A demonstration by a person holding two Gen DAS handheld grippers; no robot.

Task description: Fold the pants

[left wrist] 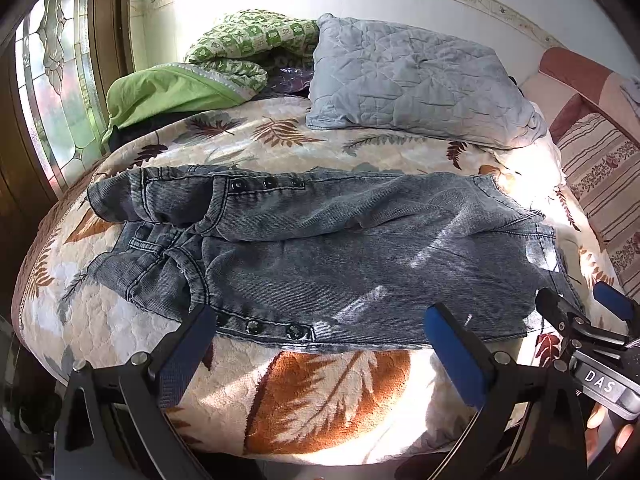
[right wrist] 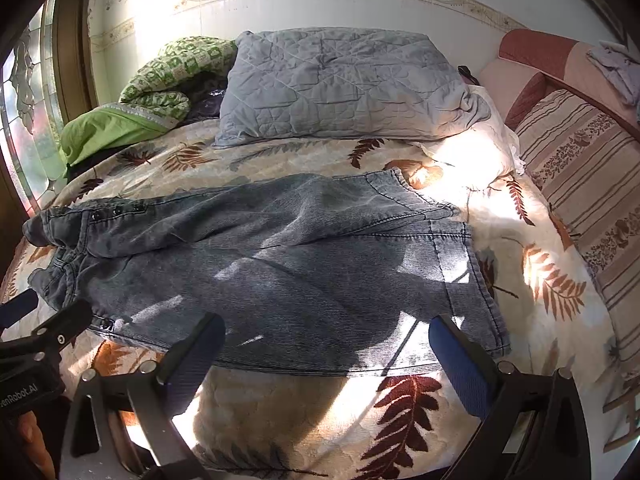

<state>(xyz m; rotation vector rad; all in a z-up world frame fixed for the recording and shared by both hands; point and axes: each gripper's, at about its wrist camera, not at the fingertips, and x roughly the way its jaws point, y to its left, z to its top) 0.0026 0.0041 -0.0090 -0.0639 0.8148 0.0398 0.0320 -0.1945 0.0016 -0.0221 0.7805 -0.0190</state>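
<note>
Hard sun from window (left wrist: 52,80) at left; glare on bed's (right wrist: 472,152) far right corner, fisheye-bent edges.

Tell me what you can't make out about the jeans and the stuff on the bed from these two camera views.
- Jeans, both views: the underside, hidden by the denim on top.
- Dark item, left wrist view: mostly covered by the green cloth, so unidentifiable.
- Purple item, right wrist view: wedged behind the grey pillow, too little showing.
- Pale cloth, right wrist view: cut off by the frame edge.
</note>
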